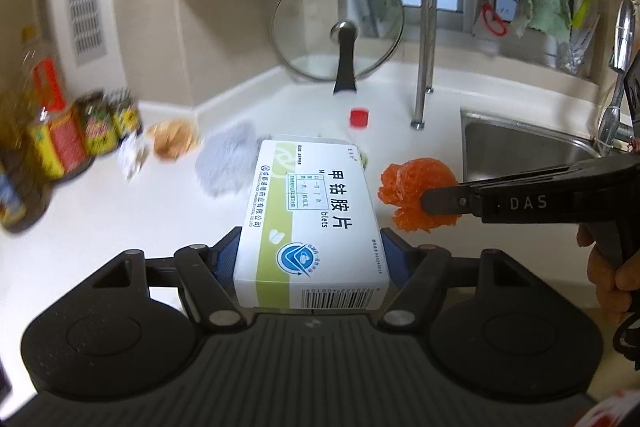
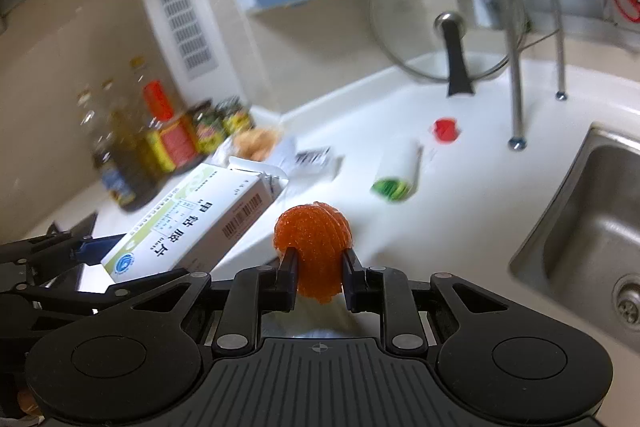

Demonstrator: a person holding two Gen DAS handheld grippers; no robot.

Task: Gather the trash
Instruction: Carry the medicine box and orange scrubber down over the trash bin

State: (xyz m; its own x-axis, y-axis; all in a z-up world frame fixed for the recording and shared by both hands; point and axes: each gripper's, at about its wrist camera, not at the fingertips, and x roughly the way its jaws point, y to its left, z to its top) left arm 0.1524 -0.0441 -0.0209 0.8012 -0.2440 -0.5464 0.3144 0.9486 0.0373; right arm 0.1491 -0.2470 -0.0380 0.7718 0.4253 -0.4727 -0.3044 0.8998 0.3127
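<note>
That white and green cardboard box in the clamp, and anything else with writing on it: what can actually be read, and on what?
"甲钴胺片": large black print on the white and green cardboard box held in the left gripper.
"blets": beside it on the box, the word's start hidden.
"DAS": on the black finger of the right gripper, which holds the orange mesh ball.
Too small: the box's company line, table and barcode digits.
Blurred: the jar and bottle labels.

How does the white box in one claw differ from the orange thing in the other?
The medicine box is flat-sided, rigid and printed; the orange mesh ball is round, crumpled and plain. The left gripper spreads wide around the box; the right gripper pinches the ball narrowly. Both are gripped clear of the counter.
</note>
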